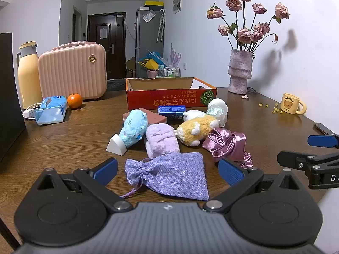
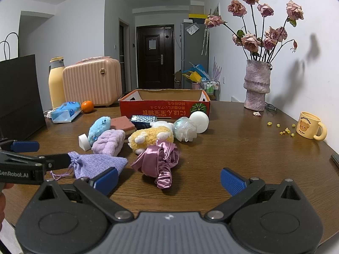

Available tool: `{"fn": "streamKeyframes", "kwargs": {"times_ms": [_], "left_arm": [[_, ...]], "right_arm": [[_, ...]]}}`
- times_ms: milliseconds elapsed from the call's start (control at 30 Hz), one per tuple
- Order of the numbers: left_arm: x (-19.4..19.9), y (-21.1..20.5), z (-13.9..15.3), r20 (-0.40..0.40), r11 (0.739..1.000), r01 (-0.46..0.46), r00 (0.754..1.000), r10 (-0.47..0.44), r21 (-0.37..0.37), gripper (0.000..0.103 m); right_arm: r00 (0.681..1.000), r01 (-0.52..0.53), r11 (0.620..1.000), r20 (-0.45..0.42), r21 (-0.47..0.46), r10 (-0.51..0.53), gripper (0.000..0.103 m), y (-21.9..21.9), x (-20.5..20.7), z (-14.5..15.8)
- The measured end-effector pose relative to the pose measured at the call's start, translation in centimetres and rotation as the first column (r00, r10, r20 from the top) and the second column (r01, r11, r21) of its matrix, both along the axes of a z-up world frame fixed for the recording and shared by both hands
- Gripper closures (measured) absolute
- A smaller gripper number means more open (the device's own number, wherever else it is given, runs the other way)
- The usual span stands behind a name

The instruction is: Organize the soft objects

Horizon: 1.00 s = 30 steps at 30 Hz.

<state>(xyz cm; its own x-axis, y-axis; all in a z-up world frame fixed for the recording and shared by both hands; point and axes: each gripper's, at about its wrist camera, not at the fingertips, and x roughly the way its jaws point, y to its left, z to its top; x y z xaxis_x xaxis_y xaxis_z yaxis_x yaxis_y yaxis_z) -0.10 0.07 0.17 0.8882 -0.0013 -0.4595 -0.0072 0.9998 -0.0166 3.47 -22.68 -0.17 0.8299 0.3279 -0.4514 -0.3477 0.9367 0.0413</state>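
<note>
A pile of soft things lies mid-table before an open orange cardboard box [image 1: 169, 102] [image 2: 164, 106]: a purple drawstring pouch [image 1: 169, 174] [image 2: 99, 164], a lilac towel [image 1: 161, 140] [image 2: 109, 142], a blue plush [image 1: 134, 128] [image 2: 98, 128], a yellow plush [image 1: 196, 130] [image 2: 151, 136], a pink satin scrunchie [image 1: 229, 146] [image 2: 160, 164] and a mesh sponge [image 2: 185, 129]. My left gripper [image 1: 168, 171] is open, its fingers on either side of the pouch. My right gripper [image 2: 168, 178] is open and empty, just short of the scrunchie.
A pink case [image 1: 73, 72], a yellow flask [image 1: 28, 75], an orange [image 1: 74, 101] and a tissue pack [image 1: 52, 110] stand at the left. A flower vase [image 2: 256, 84] and a bear mug [image 2: 309, 126] stand at the right. A black bag [image 2: 20, 97] stands at the far left.
</note>
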Motion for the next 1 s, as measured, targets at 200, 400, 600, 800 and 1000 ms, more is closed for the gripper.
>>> {"fn": "streamKeyframes", "kwargs": {"times_ms": [200,400,600,800,1000], "left_arm": [[0.01,0.05,-0.08,-0.001,1.000,0.001,1.000,-0.001,-0.003,0.000],[-0.03,0.11,-0.03,0.000,1.000,0.001,1.000,-0.001,-0.003,0.000],[-0.07,0.15,0.05,0.000,1.000,0.001,1.000,-0.001,-0.003,0.000],[-0.08,0.16,0.04,0.002,1.000,0.001,1.000,-0.001,-0.004,0.000],[-0.08,0.15,0.02,0.002,1.000,0.001,1.000,-0.001,-0.004,0.000]], "right_arm": [[1.000,0.001,1.000,0.000,-0.002,-0.001,0.000,0.13,0.05,-0.05],[1.000,0.003,1.000,0.001,-0.005,-0.003,0.000,0.19,0.07,0.00],[1.000,0.004,1.000,0.001,-0.006,-0.004,0.000,0.20,0.06,-0.01],[1.000,0.005,1.000,0.001,-0.007,-0.005,0.000,0.18,0.06,0.05],[1.000,0.006,1.000,0.000,-0.009,-0.006,0.000,0.20,0.06,0.04]]}}
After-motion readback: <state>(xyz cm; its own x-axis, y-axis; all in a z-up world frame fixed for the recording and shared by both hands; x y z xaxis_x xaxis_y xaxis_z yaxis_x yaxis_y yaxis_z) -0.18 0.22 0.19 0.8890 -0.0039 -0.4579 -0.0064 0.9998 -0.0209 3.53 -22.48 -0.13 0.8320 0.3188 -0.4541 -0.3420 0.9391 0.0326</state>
